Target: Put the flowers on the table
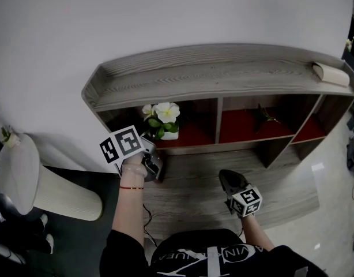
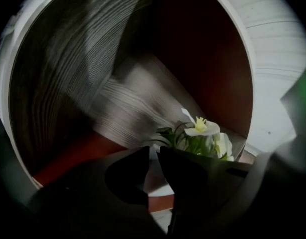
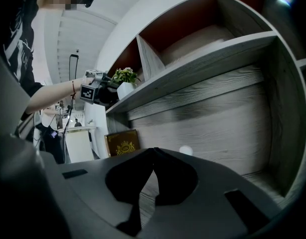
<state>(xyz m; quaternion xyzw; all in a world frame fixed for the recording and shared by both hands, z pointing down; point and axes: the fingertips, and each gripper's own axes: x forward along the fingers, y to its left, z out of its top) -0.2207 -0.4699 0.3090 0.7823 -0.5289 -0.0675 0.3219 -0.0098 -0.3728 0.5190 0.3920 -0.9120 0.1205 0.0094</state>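
White flowers with green leaves stand in a small white pot in the left cubby of the grey wood shelf unit. My left gripper is right at the pot's near side. In the left gripper view its jaws stand a narrow gap apart, a strip of the pot shows between them, and the blooms rise behind the right jaw. My right gripper hangs low over the shelf's bottom board, shut with nothing in it. The right gripper view shows the flowers from the side.
A round white pedestal table stands at the left with a small sprig on it. A dark plant piece lies in the middle cubby. A beige roll rests on the shelf top. A gold-patterned box leans beside the shelf.
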